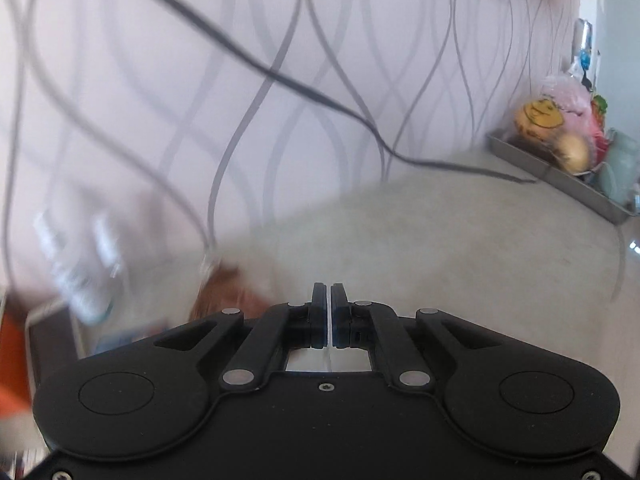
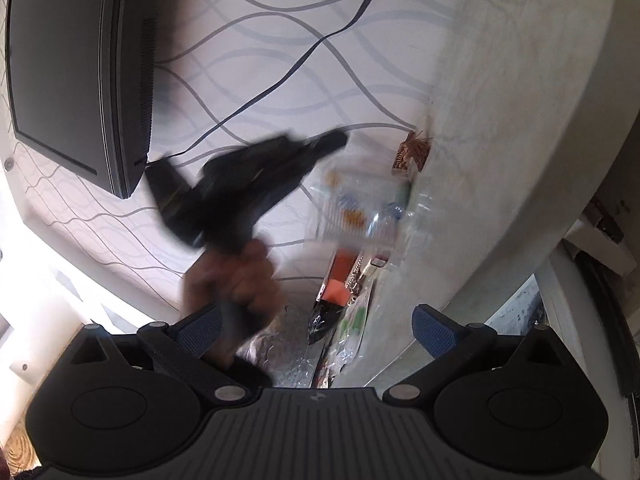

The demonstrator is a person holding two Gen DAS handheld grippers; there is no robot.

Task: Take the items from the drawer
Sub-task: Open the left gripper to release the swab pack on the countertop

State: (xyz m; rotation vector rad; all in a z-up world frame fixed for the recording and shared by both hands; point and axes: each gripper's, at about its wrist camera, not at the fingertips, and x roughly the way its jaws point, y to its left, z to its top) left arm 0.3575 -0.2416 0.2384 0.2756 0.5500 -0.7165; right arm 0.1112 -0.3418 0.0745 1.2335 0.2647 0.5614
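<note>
In the right wrist view a hand (image 2: 236, 280) holds my left gripper (image 2: 334, 140), which is blurred. A clear plastic packet (image 2: 352, 208) with orange and blue print hangs from its tip, also blurred. In the left wrist view my left gripper (image 1: 328, 292) is shut, and a thin pale film edge shows between the pads. It is above the pale counter (image 1: 440, 248) and points towards the wall. My right gripper (image 2: 318, 326) is open, with its blue pads (image 2: 436, 330) wide apart and nothing between them. Beyond it lie several packed items (image 2: 336, 292), orange, black and foil; whether they are in the drawer I cannot tell.
A brown box (image 2: 412, 152) stands on the counter against the wall. A metal tray (image 1: 560, 176) with bagged goods sits at the counter's right end. A black cable (image 1: 280, 76) hangs across the patterned wall. A dark screen (image 2: 72, 72) is mounted on the wall.
</note>
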